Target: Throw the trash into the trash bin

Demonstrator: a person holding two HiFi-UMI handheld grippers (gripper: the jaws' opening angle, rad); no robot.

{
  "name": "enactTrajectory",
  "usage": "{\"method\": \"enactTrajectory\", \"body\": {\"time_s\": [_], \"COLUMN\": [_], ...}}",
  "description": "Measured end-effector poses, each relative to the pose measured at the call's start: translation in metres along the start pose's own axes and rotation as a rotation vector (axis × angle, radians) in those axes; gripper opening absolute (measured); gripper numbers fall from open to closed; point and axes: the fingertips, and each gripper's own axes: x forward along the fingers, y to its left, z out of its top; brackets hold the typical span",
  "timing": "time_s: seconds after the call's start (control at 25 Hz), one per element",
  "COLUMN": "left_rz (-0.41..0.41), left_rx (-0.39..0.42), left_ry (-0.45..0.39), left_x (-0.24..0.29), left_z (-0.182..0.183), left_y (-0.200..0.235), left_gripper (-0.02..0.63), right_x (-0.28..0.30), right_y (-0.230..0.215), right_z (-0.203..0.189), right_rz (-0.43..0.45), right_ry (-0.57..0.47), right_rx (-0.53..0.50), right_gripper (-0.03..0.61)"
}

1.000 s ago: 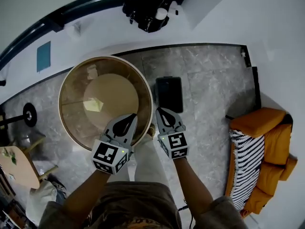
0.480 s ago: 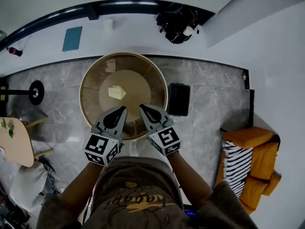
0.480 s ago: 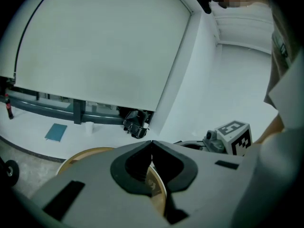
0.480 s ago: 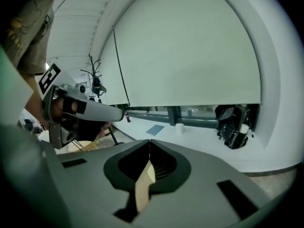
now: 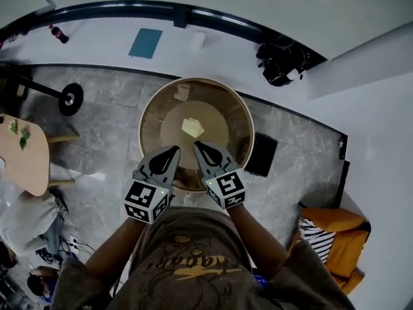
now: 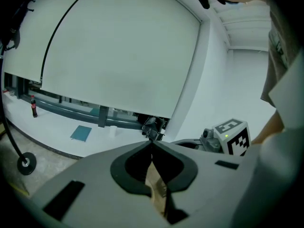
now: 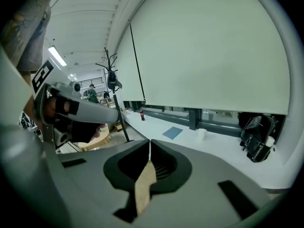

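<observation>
A round tan trash bin [image 5: 147,112] stands on the grey floor in the head view. A pale yellow piece of trash [image 5: 192,127] lies on its bottom, and another scrap [image 5: 182,93] rests against the far inner wall. My left gripper [image 5: 175,150] and my right gripper [image 5: 197,145] hover side by side over the bin's near rim, tips pointing inward. Both are shut with nothing between the jaws. The left gripper view shows the left gripper [image 6: 152,143] with its tips touching, and in the right gripper view the right gripper [image 7: 150,141] has its tips touching too.
A black flat object [image 5: 261,154] lies on the floor right of the bin. On the white ledge behind are a black bag [image 5: 282,63], a teal notebook [image 5: 145,43] and a white cup [image 5: 198,40]. A wooden table [image 5: 26,157] is at left, an orange sofa [image 5: 332,237] at lower right.
Both grippers have swung over together and now point side by side into the bin; before, the right one hung over the black object. Both stayed shut.
</observation>
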Motion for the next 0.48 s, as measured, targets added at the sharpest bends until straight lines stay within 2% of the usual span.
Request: {"method": "enactTrajectory", "body": {"time_s": [0.08, 0.12, 0.16, 0.2, 0.32, 0.48], "left_rz": [0.01, 0.013, 0.015, 0.016, 0.01, -0.009], "left_rx": [-0.006, -0.011, -0.016, -0.02, -0.028, -0.029], "left_ry": [-0.003, -0.005, -0.006, -0.006, -0.006, 0.002], "left_x": [-0.005, -0.006, -0.007, -0.007, -0.002, 0.013], "left_z": [0.001, 0.001, 0.002, 0.002, 0.001, -0.007], "left_y": [0.009, 0.013, 0.017, 0.019, 0.026, 0.035], "left_gripper": [0.02, 0.02, 0.02, 0.02, 0.02, 0.02], "right_x": [0.009, 0.014, 0.018, 0.021, 0.03, 0.042], "right_y": [0.004, 0.005, 0.005, 0.005, -0.001, -0.014], "right_z": [0.004, 0.005, 0.005, 0.004, -0.002, -0.019], "right_rz": [0.006, 0.007, 0.005, 0.0, -0.015, -0.037], "right_ry": [-0.002, 0.001, 0.006, 0.013, 0.034, 0.065], "right_rx": [0.002, 0.007, 0.013, 0.018, 0.025, 0.044], "right_gripper": [0.023, 0.079, 0.201, 0.276, 0.305, 0.307]}}
